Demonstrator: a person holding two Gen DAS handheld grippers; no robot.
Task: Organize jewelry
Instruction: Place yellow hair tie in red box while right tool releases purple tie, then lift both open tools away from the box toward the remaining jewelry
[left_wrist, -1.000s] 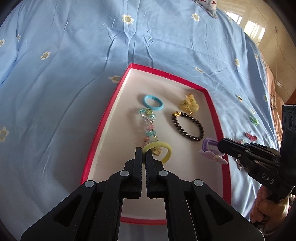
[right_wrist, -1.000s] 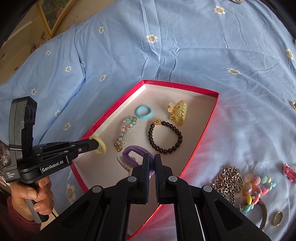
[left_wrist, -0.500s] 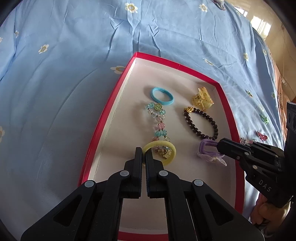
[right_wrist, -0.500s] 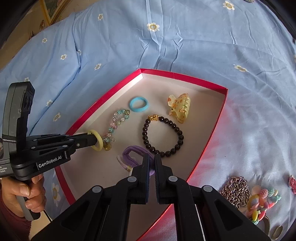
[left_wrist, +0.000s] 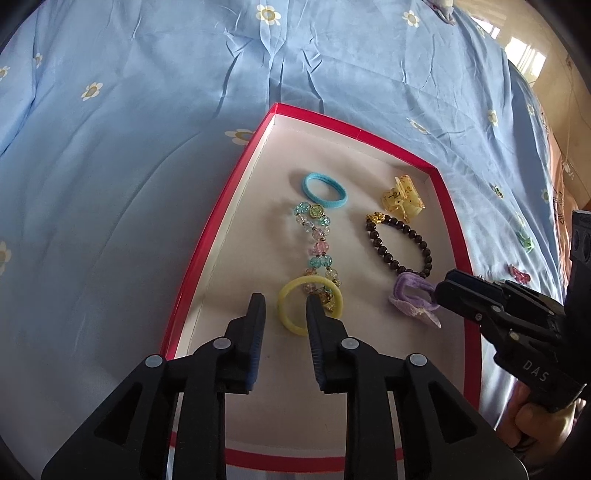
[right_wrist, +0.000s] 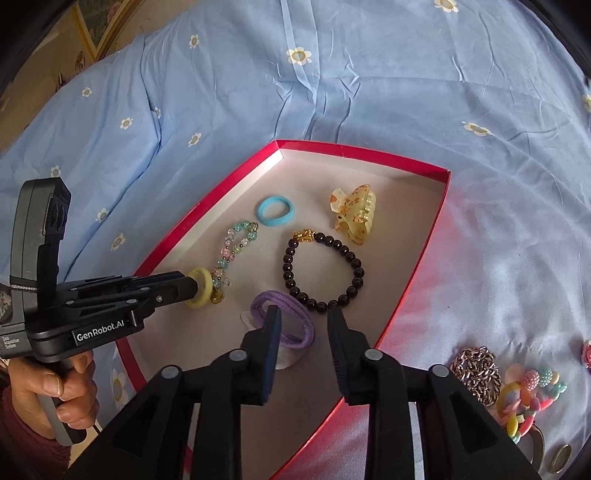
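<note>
A red-rimmed box (left_wrist: 218, 236) (right_wrist: 417, 269) lies on the blue bedsheet. In it are a blue hair tie (left_wrist: 325, 186) (right_wrist: 274, 210), a pastel bead bracelet (left_wrist: 317, 240) (right_wrist: 236, 247), a dark bead bracelet (left_wrist: 402, 243) (right_wrist: 321, 273) and a yellow claw clip (left_wrist: 402, 199) (right_wrist: 352, 214). My left gripper (left_wrist: 284, 310) is open; the yellow hair tie (left_wrist: 295, 306) (right_wrist: 201, 286) lies in the box around its right finger. My right gripper (right_wrist: 304, 325) is open; the purple hair tie (right_wrist: 291, 325) (left_wrist: 412, 291) lies in the box around its left finger.
On the sheet right of the box lie a metal chain (right_wrist: 478, 371), a pastel plastic bracelet (right_wrist: 528, 391), a ring (right_wrist: 561, 458) and small clips (left_wrist: 519, 273). The floor shows at the far edges of both views.
Both grippers lowered into the box and opened. The yellow hair tie and the purple hair tie, held shut before, now lie on the box floor.
</note>
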